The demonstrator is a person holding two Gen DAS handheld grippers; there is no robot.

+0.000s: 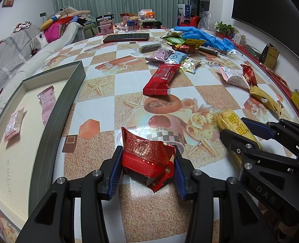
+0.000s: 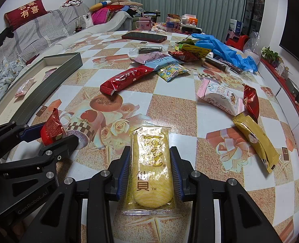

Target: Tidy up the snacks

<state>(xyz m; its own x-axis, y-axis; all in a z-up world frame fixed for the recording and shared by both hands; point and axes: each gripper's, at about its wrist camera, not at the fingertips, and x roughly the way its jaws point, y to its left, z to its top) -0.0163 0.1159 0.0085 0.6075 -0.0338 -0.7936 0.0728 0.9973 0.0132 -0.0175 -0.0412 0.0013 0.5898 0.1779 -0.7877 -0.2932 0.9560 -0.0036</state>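
My left gripper (image 1: 148, 147) is shut on a crumpled red snack packet (image 1: 147, 158), its blue pads pressing both sides, low over the checked tablecloth (image 1: 113, 105). To its right, my right gripper (image 2: 150, 148) is shut on a yellow rice-cracker packet (image 2: 151, 168), which lies lengthwise between the pads. Each wrist view also catches the other gripper with its packet: the right gripper (image 1: 233, 126) and the left gripper (image 2: 59, 132). A shallow grey box (image 1: 68, 93) at the left holds two pink packets (image 1: 47, 105).
A long red packet (image 2: 125, 79) lies mid-table. Behind it sit several snacks (image 2: 165, 60), blue gloves (image 2: 224, 50) and a phone (image 2: 144, 36). At the right lie a pink-white packet (image 2: 220, 97), a small red one (image 2: 250, 101) and a gold one (image 2: 256, 141). A sofa (image 2: 38, 32) runs along the left.
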